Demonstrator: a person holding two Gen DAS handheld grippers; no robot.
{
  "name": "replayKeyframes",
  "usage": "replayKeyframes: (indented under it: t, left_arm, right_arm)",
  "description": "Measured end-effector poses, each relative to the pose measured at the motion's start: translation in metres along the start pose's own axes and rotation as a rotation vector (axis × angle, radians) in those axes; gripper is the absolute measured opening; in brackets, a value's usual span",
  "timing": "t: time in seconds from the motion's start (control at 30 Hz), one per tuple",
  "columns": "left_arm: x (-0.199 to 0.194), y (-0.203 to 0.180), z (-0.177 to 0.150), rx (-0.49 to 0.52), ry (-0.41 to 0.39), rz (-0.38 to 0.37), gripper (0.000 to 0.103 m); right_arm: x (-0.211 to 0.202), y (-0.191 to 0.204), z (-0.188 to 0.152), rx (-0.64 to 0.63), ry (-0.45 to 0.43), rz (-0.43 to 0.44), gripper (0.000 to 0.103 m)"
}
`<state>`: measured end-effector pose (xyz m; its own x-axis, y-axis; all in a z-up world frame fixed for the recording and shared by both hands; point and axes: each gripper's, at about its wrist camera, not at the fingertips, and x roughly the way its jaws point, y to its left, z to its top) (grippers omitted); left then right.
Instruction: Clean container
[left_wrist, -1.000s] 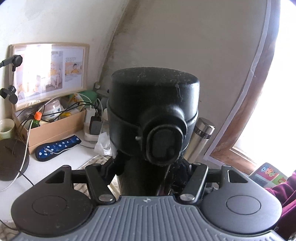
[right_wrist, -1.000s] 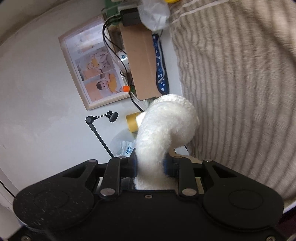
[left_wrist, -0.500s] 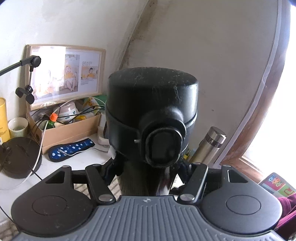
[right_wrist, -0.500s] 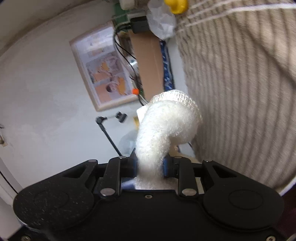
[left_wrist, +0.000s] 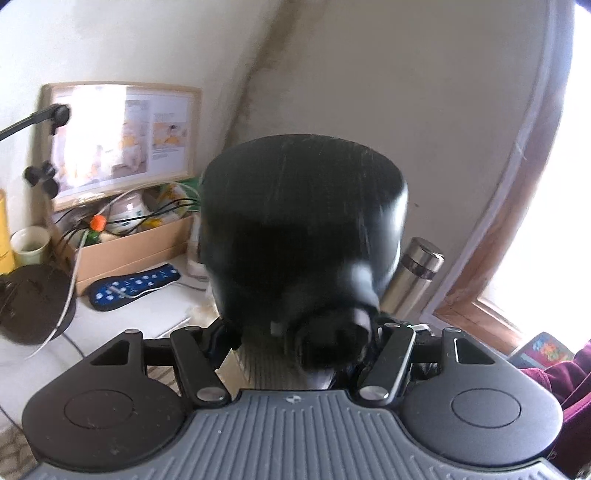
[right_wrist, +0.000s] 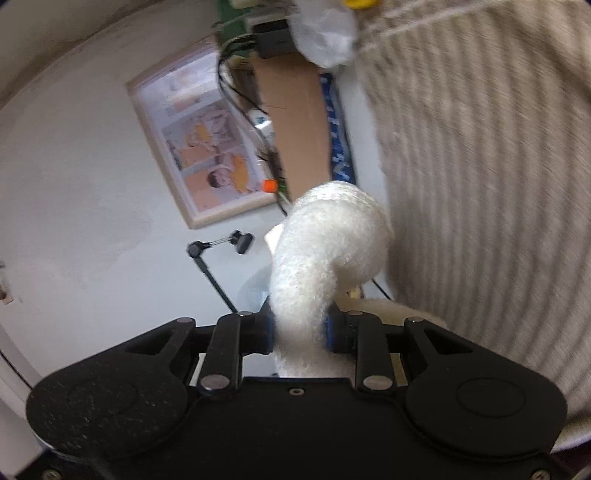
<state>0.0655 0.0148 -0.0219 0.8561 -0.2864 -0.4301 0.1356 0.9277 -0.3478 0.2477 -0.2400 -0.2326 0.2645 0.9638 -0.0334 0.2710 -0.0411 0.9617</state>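
Observation:
A black flask-like container with a wide lid and a round button on its front fills the middle of the left wrist view. My left gripper is shut on its narrower body below the lid and holds it up off the table. In the right wrist view my right gripper is shut on a white fluffy cloth, which curls over to the right beyond the pads. This view is rolled on its side. The container is not in the right wrist view.
On the white table stand a cardboard box full of cables and small items, a blue remote, a steel flask, a cup and a black round stand. A framed picture leans on the wall. A striped cloth covers the table.
The container's lid has tipped forward, so its front button now sits lower and blurred. The right wrist view has shifted and the striped cloth now looks blurred; the white cloth stays gripped.

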Motion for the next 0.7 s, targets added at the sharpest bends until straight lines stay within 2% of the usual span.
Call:
replayKeyframes:
  t: [0.07,0.13,0.23,0.3,0.37,0.4,0.43,0.5,0.57,0.7]
  left_arm:
    - [0.001,0.008,-0.003,-0.009,0.008,0.05,0.064]
    - [0.003,0.016,-0.007,-0.014,0.025,0.107,0.064]
    - [0.011,0.03,-0.016,-0.016,0.062,0.192,0.064]
    - [0.015,0.04,-0.022,-0.031,0.081,0.243,0.064]
    - [0.014,0.048,-0.025,-0.06,0.083,0.282,0.064]
    - [0.014,0.051,-0.026,-0.07,0.083,0.293,0.064]
    - [0.015,0.053,-0.026,-0.078,0.085,0.305,0.064]
    - [0.02,0.055,-0.028,-0.073,0.092,0.328,0.064]
    - [0.028,0.053,-0.03,-0.051,0.101,0.35,0.064]
    - [0.053,0.045,-0.036,0.013,0.123,0.388,0.064]
  right_arm:
    - [-0.001,0.003,0.009,-0.015,0.002,0.015,0.024]
    - [0.002,0.008,0.017,-0.088,0.031,-0.025,0.024]
    - [0.009,0.004,0.028,-0.097,0.087,-0.041,0.024]
    - [0.018,0.002,0.032,-0.093,0.137,-0.006,0.024]
    - [0.03,0.0,0.035,-0.09,0.224,0.07,0.024]
    - [0.036,0.002,0.038,-0.151,0.261,0.039,0.024]
    - [0.044,0.004,0.041,-0.27,0.313,-0.071,0.024]
    - [0.064,0.004,0.04,-0.55,0.411,-0.374,0.025]
    - [0.077,0.008,0.028,-0.867,0.485,-0.56,0.023]
    - [0.083,0.027,0.022,-1.071,0.507,-0.586,0.025]
